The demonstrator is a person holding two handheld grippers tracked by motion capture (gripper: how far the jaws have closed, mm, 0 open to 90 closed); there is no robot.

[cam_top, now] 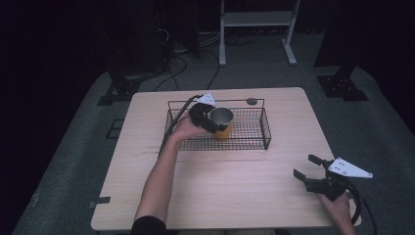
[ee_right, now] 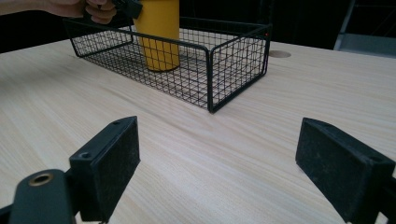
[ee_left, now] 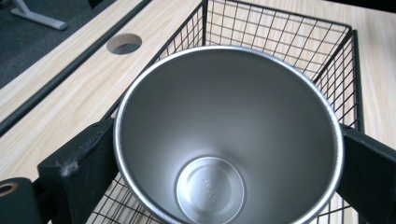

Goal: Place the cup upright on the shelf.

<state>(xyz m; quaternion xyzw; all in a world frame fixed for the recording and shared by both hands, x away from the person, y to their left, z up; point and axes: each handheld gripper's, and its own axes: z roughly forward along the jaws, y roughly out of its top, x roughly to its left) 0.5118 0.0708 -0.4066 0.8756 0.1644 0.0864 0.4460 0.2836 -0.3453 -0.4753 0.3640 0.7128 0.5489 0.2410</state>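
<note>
A yellow cup [cam_top: 222, 120] with a steel inside stands upright in the black wire basket [cam_top: 256, 143] at the table's far middle. My left gripper [cam_top: 216, 124] reaches into the basket from the left, and its jaws press on both sides of the cup [ee_left: 224, 140] just below the rim. The cup [ee_right: 159, 32] rests on the basket floor [ee_right: 187, 74]. My right gripper [cam_top: 303, 165] hovers low over the table's near right corner, open, with nothing between its jaws [ee_right: 217, 158]. It points toward the basket.
The light wooden table [cam_top: 220, 196] has a round cable hole [cam_top: 251, 101] behind the basket. A white metal stand [cam_top: 257, 22] and cables lie on the grey floor beyond. Bare wood stretches between the basket and the right gripper.
</note>
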